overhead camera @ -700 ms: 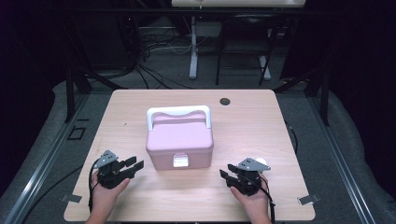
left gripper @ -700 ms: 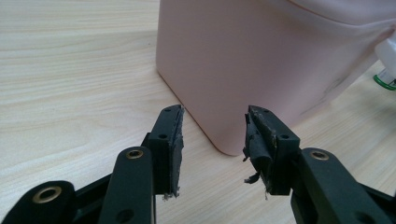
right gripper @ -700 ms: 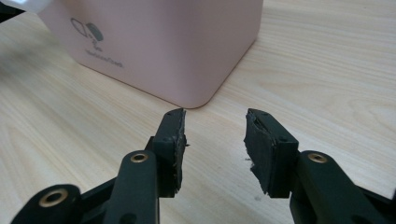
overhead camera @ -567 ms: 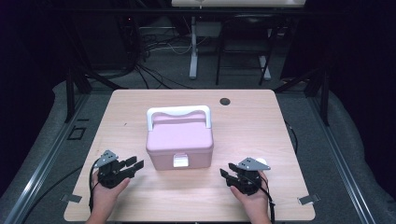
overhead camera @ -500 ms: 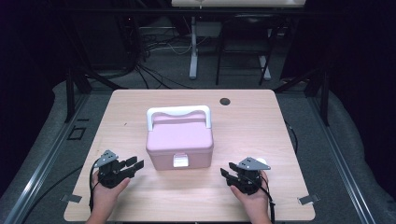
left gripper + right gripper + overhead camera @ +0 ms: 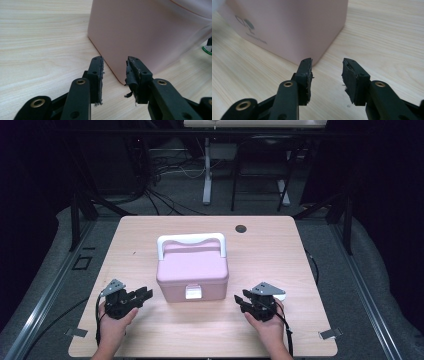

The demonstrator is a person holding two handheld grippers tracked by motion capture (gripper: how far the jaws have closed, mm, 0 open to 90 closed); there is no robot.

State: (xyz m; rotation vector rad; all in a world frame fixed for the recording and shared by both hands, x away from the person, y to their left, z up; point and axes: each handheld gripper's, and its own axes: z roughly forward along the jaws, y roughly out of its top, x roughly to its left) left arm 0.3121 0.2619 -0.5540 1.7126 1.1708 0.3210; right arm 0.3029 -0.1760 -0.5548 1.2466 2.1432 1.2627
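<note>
A pink box point(image 6: 192, 269) with a white handle point(image 6: 190, 241) and a white front latch point(image 6: 193, 292) stands in the middle of the wooden table point(image 6: 270, 250). My left gripper point(image 6: 145, 294) rests low at the box's front left corner, jaws open with nothing between them; that corner of the pink box point(image 6: 150, 35) fills the left gripper view just past the left gripper point(image 6: 114, 72). My right gripper point(image 6: 240, 299) sits at the front right corner, also open and empty. The right gripper view shows the right gripper point(image 6: 327, 72) short of the pink box point(image 6: 287, 27).
A small dark round hole point(image 6: 241, 228) marks the table's far side. A white object point(image 6: 280, 296) lies under the right hand, and a green-rimmed thing point(image 6: 207, 48) shows past the box. Black stands and cables crowd the floor behind the table.
</note>
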